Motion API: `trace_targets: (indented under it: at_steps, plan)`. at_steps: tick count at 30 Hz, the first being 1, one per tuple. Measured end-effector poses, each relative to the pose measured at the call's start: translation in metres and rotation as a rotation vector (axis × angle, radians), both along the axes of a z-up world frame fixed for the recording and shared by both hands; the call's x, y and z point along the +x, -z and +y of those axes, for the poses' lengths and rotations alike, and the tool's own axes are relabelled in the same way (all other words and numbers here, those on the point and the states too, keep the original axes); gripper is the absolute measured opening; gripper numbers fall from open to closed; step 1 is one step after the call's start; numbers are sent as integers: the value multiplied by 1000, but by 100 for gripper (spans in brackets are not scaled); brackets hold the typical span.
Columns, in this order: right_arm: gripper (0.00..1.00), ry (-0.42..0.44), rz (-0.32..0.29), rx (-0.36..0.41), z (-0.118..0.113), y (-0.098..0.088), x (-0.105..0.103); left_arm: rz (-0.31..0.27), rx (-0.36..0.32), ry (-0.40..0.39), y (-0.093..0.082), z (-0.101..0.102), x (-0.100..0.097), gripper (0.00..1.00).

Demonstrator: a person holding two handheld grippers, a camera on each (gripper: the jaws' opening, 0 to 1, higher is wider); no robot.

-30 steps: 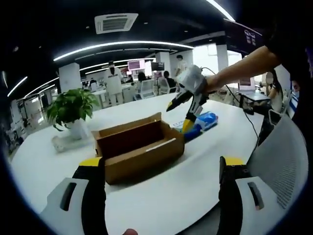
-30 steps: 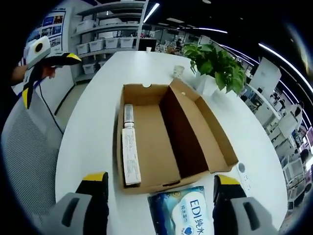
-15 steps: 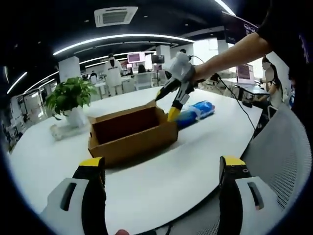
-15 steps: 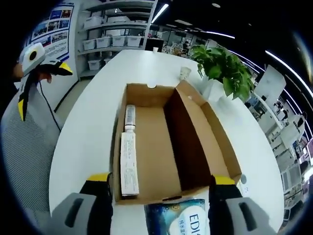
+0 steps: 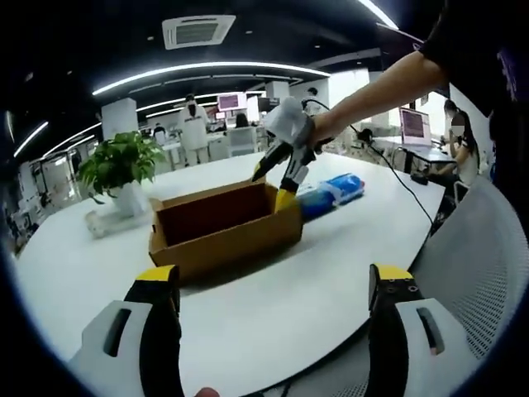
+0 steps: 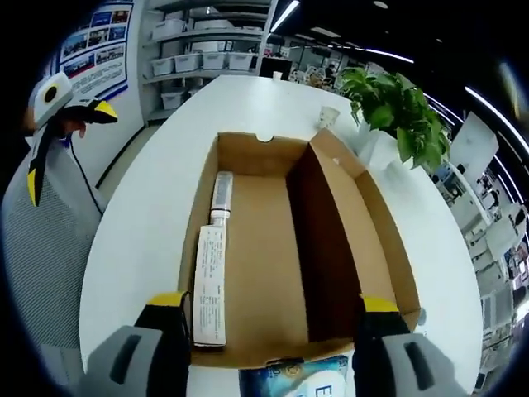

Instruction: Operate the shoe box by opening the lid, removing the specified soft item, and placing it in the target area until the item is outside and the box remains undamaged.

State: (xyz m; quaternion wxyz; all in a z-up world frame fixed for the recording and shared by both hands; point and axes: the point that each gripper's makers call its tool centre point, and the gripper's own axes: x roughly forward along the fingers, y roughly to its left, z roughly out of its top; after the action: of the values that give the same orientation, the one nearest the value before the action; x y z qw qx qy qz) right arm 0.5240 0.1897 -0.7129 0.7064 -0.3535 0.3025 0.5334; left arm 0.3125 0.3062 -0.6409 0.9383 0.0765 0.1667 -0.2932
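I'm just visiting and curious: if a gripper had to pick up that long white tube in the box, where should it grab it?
Probably mid-length, from above. The tube lies flat on the floor of the open box, close along one side wall, so jaws would likely best straddle its narrow width, with one jaw slipping between tube and wall.
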Motion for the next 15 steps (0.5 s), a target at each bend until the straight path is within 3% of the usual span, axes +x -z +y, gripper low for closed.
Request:
trace_targets:
  at_steps: [10,15]
  plan:
    - [70,6,69,-1,3,15,-3,17,-9,-3,3,0,0,90]
    - [72,2,68,7,3,15,1,23,-19,-9,4,0,1,89]
